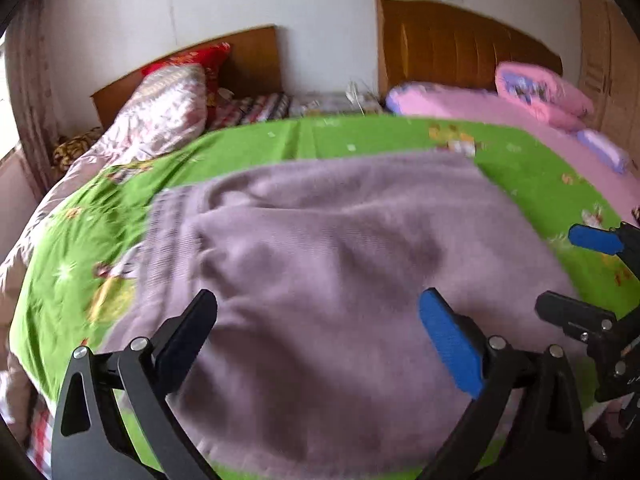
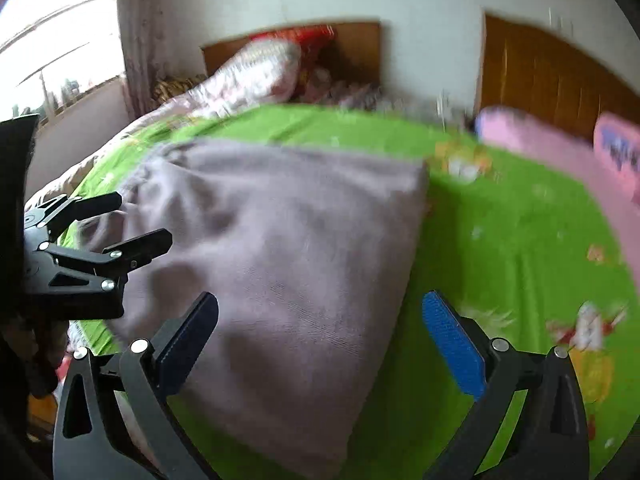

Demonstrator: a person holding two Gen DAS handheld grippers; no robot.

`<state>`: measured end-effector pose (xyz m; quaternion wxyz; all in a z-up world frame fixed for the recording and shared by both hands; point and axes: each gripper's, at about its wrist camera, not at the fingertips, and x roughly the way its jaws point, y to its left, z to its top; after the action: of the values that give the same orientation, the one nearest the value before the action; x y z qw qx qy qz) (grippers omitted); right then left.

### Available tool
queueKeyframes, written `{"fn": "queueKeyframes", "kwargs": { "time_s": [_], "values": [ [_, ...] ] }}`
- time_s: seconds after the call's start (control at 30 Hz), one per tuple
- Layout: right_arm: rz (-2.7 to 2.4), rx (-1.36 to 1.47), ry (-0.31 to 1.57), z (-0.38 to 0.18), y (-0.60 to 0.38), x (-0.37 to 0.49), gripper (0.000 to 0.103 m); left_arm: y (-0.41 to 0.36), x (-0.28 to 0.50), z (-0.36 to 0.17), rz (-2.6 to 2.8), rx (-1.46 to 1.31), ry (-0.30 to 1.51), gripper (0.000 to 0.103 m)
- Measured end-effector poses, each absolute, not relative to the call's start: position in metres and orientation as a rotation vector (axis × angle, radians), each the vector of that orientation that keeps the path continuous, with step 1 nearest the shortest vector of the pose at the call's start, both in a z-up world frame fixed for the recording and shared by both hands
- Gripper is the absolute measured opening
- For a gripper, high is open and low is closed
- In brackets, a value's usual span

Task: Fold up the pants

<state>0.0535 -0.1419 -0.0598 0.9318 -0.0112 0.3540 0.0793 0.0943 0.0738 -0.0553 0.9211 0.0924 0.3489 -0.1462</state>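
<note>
Pants [image 1: 320,264] of mauve knit lay spread on the green sheet [image 1: 360,136], bunched into a broad folded mass with the ribbed waistband [image 1: 168,224] toward the sheet's left side. My left gripper [image 1: 318,334] hung just above the near part of the pants, its jaws spread wide and nothing between them — the black finger [image 1: 188,336] and the blue pad [image 1: 450,344] both stood clear of the cloth as far as I could tell. My right gripper [image 2: 320,336] was spread just as wide, over the near right edge of the pants, where the cloth met the bare green sheet; it held nothing either. In the left wrist view my right gripper showed at the pants' right edge, and in the right wrist view my left one sat at their left edge, beside the waistband. Both views were blurred. Beyond the pants, past the far edge of the sheet, lay a pink quilt [image 1: 460,104] against a wooden headboard [image 1: 460,44], and a patterned pillow [image 1: 168,100] with a red one [image 1: 192,58] behind it — well apart from the pants
</note>
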Motion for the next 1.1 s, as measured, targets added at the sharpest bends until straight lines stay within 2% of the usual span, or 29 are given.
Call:
{"fn": "queueKeyframes", "kwargs": {
  "time_s": [0.17, 0.5, 0.63, 0.73, 0.9, 1.03, 1.1],
  "values": [
    [0.226, -0.039, 0.782, -0.090, -0.138, 0.060, 0.098, 0.083, 0.082, -0.076, -0.308, 0.246, 0.700, 0.101],
    [0.214, -0.029, 0.763, -0.087, -0.143, 0.055, 0.098, 0.100, 0.077, -0.075, -0.390, 0.146, 0.662, 0.101],
    [0.123, 0.009, 0.704, -0.074, -0.155, 0.025, 0.098, 0.123, 0.061, -0.059, -0.319, 0.086, 0.630, 0.101],
    [0.057, 0.067, 0.601, -0.054, -0.173, -0.009, 0.098, 0.145, 0.031, -0.033, 0.034, 0.148, 0.489, 0.101],
    [0.014, 0.208, 0.379, -0.019, -0.186, -0.063, 0.099, 0.138, -0.015, -0.007, 0.098, 0.209, 0.307, 0.101],
    [0.046, 0.111, 0.309, -0.010, -0.160, -0.078, 0.099, 0.116, -0.036, -0.001, 0.002, 0.163, 0.234, 0.101],
    [0.078, 0.042, 0.339, -0.015, -0.145, -0.079, 0.099, 0.100, -0.035, -0.006, -0.032, 0.137, 0.278, 0.101]
  ]
}}
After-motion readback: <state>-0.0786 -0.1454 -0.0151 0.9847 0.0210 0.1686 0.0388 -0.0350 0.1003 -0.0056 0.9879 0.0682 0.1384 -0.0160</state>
